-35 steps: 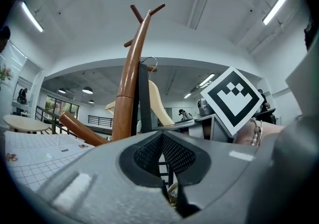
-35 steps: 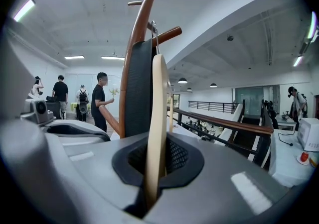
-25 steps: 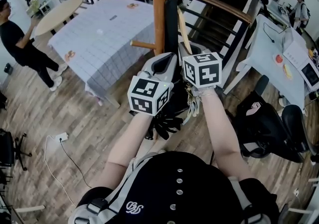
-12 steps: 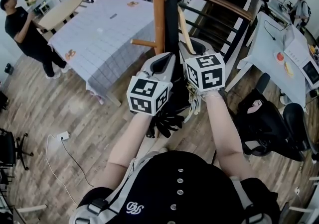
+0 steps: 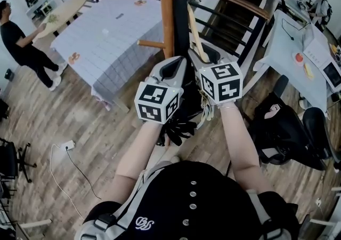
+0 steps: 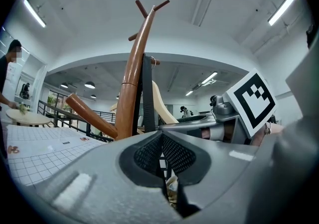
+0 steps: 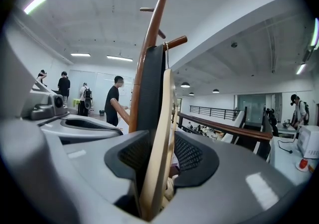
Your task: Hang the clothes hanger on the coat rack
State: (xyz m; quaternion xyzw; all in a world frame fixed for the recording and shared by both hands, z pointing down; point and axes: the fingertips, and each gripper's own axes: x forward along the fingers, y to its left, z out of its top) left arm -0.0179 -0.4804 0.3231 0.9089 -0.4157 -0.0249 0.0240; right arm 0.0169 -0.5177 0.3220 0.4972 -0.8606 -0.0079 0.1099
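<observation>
A wooden coat rack (image 5: 168, 9) rises straight ahead of me. A pale wooden hanger (image 5: 196, 33) with a dark garment (image 5: 182, 20) hangs against the pole. In the right gripper view its metal hook (image 7: 167, 49) sits at a peg. The hanger's arm (image 7: 162, 133) runs down between the jaws of my right gripper (image 7: 162, 161), which are opening. A gap shows beside the wood. My left gripper (image 6: 162, 156) is just left of it, level, with its jaws together. The garment's dark strip (image 6: 148, 93) hangs beyond them. I cannot see anything pinched.
A table with a checked cloth (image 5: 114, 31) stands behind the rack to the left. A person (image 5: 21, 47) stands by a round table (image 5: 64, 12). A stair railing (image 5: 234, 4) runs behind. A white desk (image 5: 298, 57) and a black chair (image 5: 282, 132) are on the right.
My right gripper's marker cube has drifted slightly down and right in the head view. The left one has stayed put. The person at far left has moved about.
</observation>
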